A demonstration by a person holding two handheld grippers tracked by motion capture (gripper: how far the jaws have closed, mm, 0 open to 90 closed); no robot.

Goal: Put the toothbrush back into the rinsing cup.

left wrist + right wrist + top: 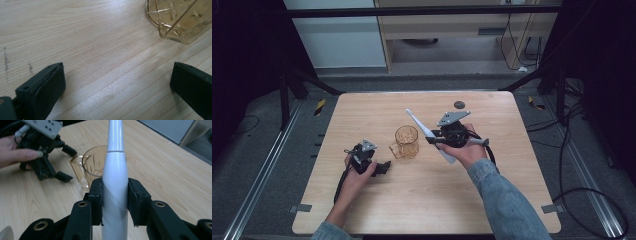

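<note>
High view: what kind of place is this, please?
Probably a lab recording station: a wooden table on a metal frame, loose cables on the floor, dark curtains at both sides.

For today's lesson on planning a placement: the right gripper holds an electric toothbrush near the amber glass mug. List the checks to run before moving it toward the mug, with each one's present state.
1. Right gripper grips the toothbrush firmly: ok, both pads press the handle.
2. Toothbrush centred in the jaws: ok in the right gripper view.
3. Mug upright, mouth open: ok.
4. Mug holds nothing in the way: ok, it looks empty.
5. Left gripper steadies the mug: not ok, jaws open and apart from it.
6. Brush head condition: cannot tell, too small.
</note>
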